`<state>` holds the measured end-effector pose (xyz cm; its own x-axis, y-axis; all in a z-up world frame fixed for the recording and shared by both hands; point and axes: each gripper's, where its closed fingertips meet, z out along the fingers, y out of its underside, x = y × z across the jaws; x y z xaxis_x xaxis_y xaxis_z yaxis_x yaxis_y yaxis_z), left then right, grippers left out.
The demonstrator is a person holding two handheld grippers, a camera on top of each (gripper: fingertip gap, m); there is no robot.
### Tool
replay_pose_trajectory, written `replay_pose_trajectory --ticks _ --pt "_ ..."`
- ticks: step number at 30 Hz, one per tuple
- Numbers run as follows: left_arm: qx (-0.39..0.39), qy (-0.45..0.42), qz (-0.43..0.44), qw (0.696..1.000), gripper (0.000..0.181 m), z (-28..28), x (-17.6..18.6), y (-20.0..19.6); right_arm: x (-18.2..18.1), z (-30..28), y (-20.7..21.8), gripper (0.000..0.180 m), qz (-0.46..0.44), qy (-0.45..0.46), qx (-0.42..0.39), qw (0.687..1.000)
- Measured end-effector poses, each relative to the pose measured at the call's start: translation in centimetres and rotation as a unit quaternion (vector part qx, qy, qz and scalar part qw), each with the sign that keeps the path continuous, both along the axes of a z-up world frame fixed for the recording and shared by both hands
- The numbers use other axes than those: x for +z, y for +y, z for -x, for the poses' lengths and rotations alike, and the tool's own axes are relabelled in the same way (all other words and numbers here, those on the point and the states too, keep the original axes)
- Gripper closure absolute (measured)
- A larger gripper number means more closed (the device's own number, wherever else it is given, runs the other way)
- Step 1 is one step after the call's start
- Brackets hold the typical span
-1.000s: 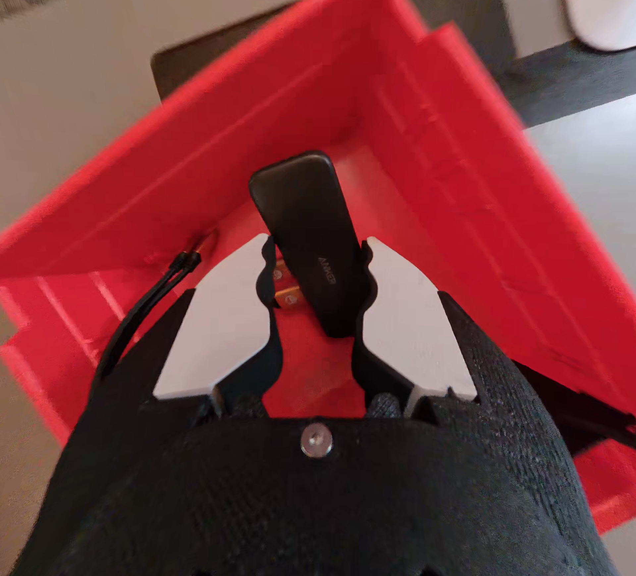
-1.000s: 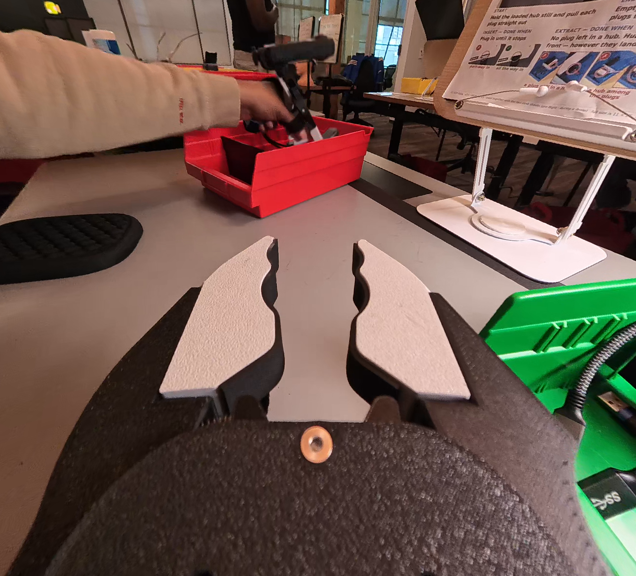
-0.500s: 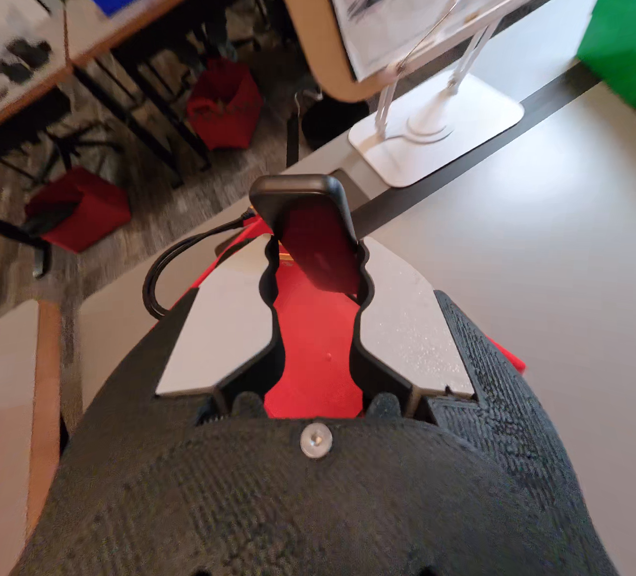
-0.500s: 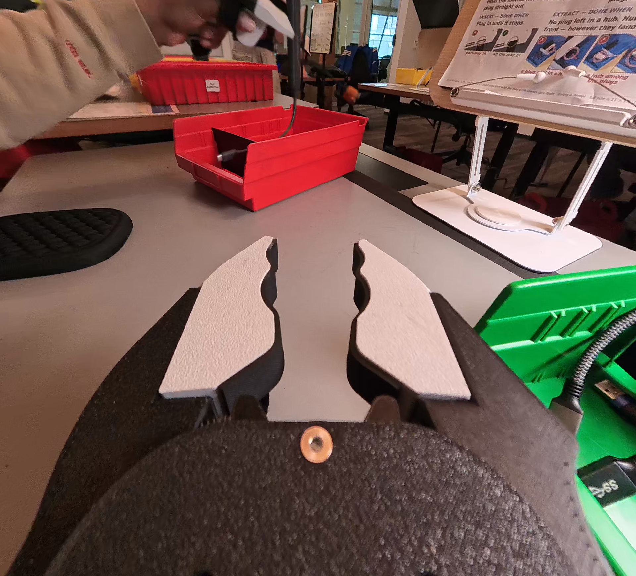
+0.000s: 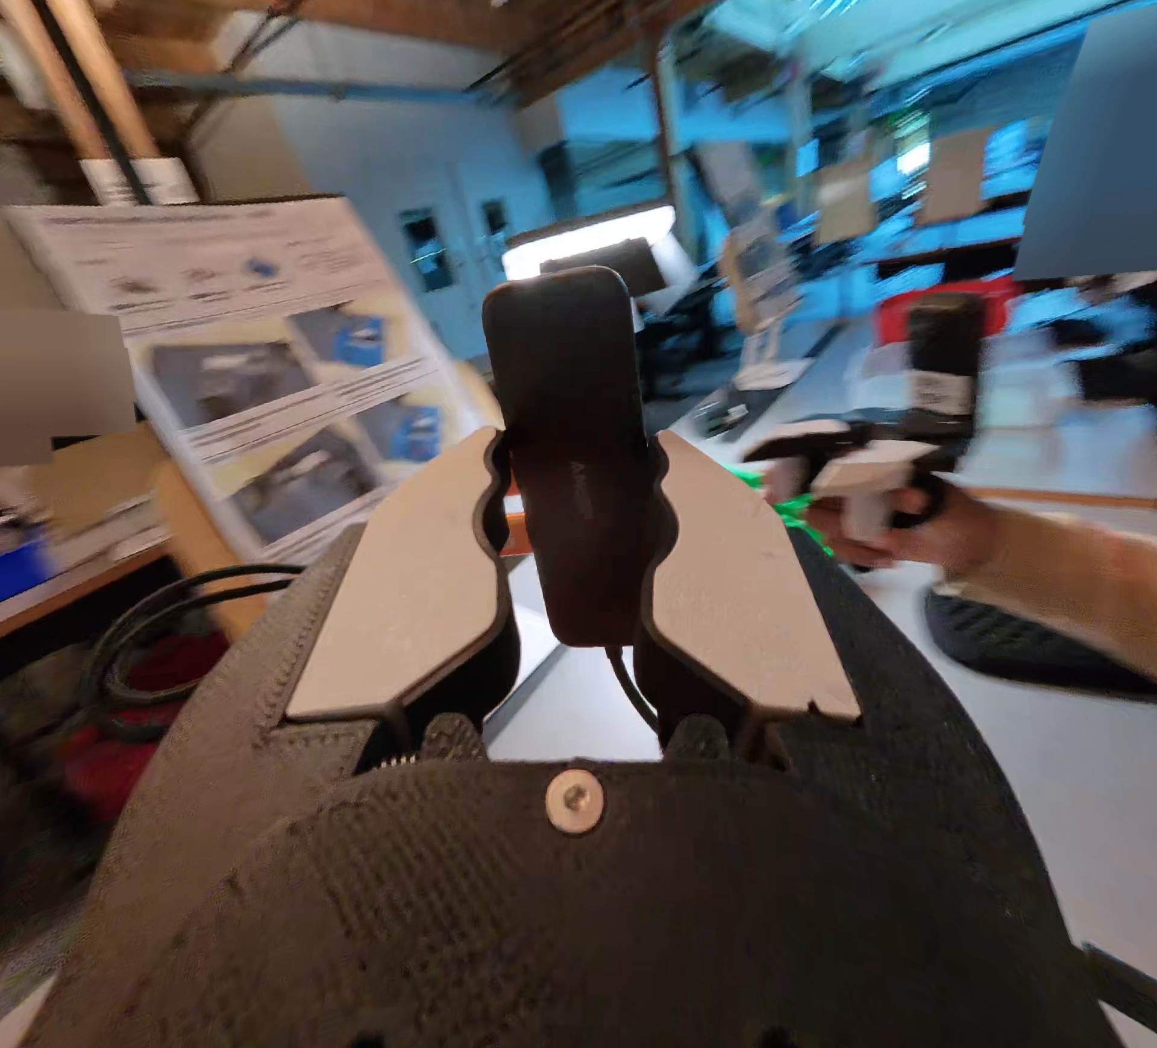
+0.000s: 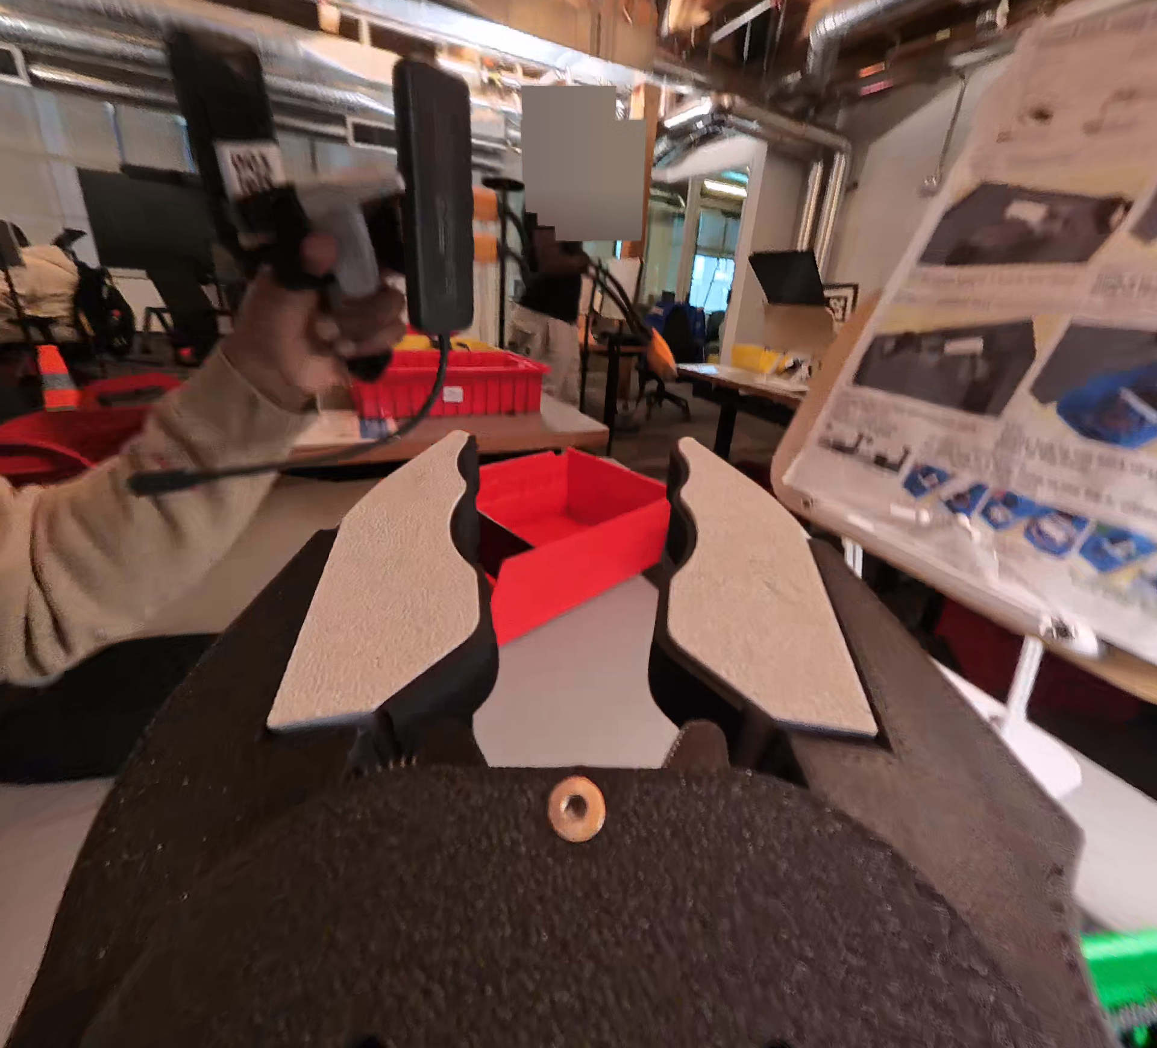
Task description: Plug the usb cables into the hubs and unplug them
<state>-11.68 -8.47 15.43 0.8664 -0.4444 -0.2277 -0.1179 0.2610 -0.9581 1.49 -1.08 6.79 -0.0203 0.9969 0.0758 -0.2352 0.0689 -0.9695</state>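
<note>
The left gripper (image 5: 576, 454) clamps a black hub (image 5: 563, 392), its cable (image 6: 350, 448) dangling below. The right gripper (image 6: 573, 454) gapes empty, a red bin (image 6: 582, 536) ahead of it

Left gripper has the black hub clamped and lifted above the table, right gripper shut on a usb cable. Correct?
Partly. The left gripper does clamp the black hub, held up above the table. But the right gripper is open and holds nothing: the right wrist view shows only the red bin and bare table through the gap between its fingers. The hub's own cable dangles below it.
</note>
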Motion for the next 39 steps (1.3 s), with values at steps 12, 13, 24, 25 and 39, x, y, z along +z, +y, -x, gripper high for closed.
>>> replay_pose_trajectory --ticks 12,13,24,25,39 --pt "-0.399 -0.145 0.111 0.899 0.139 -11.9 -7.7 0.0 0.6 -0.6 -2.8 0.121 -0.103 -0.049 0.046 0.992" --pt "-0.419 -0.149 0.118 0.888 0.139 -12.2 -8.0 -0.1 0.1 -0.5 -3.0 0.120 -0.099 -0.063 0.061 0.991" --pt "-0.562 -0.167 0.163 0.793 0.139 -14.1 -9.8 -2.4 -4.4 -0.3 -7.4 0.162 -0.114 -0.127 0.234 0.957" --pt "-0.566 -0.179 0.155 0.789 0.145 -13.7 -9.5 -2.4 -4.6 -0.5 -7.3 0.165 -0.113 -0.135 0.236 0.956" --pt "-0.314 0.053 0.185 0.930 0.158 -13.3 -13.4 0.9 -5.1 -0.1 -5.9 0.172 -0.084 -0.231 0.160 0.956"
